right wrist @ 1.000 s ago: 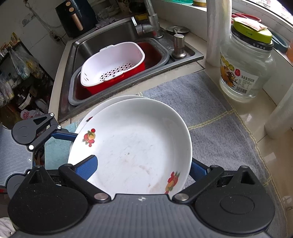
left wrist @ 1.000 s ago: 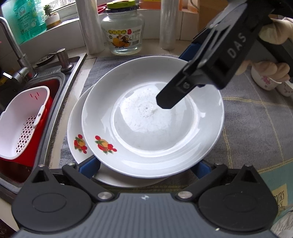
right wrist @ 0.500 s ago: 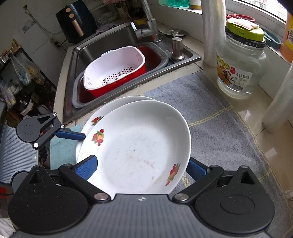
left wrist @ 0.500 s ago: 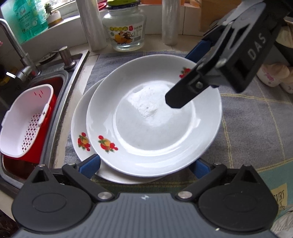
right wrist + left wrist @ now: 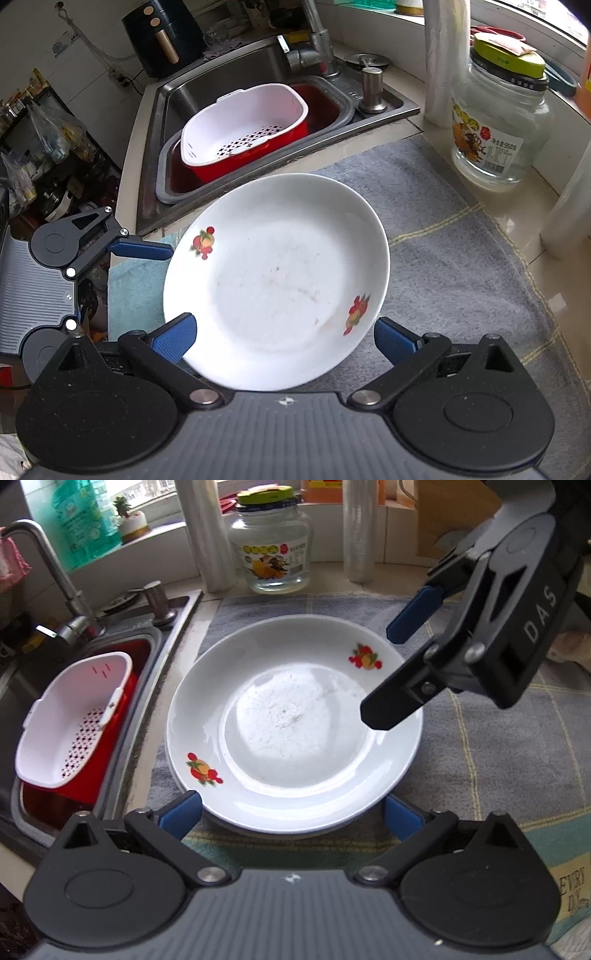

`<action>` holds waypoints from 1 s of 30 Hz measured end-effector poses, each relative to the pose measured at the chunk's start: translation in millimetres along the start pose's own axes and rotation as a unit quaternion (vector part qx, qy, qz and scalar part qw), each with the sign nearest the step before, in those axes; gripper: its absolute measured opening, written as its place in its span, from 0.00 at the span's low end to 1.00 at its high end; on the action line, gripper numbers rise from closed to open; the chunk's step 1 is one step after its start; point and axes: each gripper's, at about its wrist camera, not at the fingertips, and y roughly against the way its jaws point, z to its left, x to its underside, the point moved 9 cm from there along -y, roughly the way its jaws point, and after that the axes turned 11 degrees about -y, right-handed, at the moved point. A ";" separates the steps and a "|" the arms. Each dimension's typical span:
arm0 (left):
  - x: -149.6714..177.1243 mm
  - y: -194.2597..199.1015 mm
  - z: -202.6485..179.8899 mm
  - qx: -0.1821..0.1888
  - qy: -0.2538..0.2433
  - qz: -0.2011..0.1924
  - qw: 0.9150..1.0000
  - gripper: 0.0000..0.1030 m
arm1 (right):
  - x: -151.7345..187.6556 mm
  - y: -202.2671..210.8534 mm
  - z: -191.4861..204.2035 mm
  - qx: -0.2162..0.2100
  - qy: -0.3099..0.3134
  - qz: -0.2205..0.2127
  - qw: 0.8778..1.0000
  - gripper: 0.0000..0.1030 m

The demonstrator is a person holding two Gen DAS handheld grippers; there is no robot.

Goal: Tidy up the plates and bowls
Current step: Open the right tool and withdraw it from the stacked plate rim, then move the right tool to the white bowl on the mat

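plate stacking step looks done: top plate [image 5: 291,734] sits nested on the lower plate [image 5: 173,771], barely visible, on the grey mat [image 5: 498,757] beside the sink [image 5: 221,85]. both tongs spread wide, holding nothing: left gripper [image 5: 291,812], right gripper [image 5: 284,339]. next: find bowls. versus 0.5 s ago, offset gone, right gripper lifted clear.
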 end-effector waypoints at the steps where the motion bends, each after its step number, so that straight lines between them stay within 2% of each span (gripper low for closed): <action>1: 1.2 2.1 0.5 -0.001 0.004 -0.006 1.000 0.99 | 0.1 -0.5 1.5 0.002 0.001 -0.002 1.000 1.00; 4: 4.9 7.8 1.4 0.004 0.032 -0.024 0.999 0.99 | 0.9 -2.9 2.9 0.029 0.018 -0.015 0.999 1.00; 8: 7.9 14.9 4.5 -0.006 0.053 -0.054 0.997 0.99 | 3.7 -5.7 2.4 0.076 0.045 -0.035 0.995 1.00; 13: 5.3 24.4 6.6 -0.010 0.072 -0.090 0.993 0.99 | 7.7 -1.6 1.0 0.088 0.037 -0.052 0.994 1.00; 17: 1.4 33.0 8.1 -0.029 0.071 -0.122 0.990 0.99 | 10.1 6.5 -3.0 0.114 0.029 -0.078 0.990 1.00; 19: -1.0 37.9 6.5 -0.037 0.066 -0.139 0.987 0.99 | 13.5 13.7 -5.2 0.125 0.016 -0.096 0.987 1.00; 24: -8.2 36.8 -2.1 -0.030 0.054 -0.149 0.987 0.99 | 29.3 30.2 -17.7 0.149 -0.036 -0.122 0.981 1.00; 30: -23.7 36.9 -26.0 0.005 0.038 -0.163 0.986 0.99 | 55.2 56.4 -29.7 0.171 -0.093 -0.151 0.969 1.00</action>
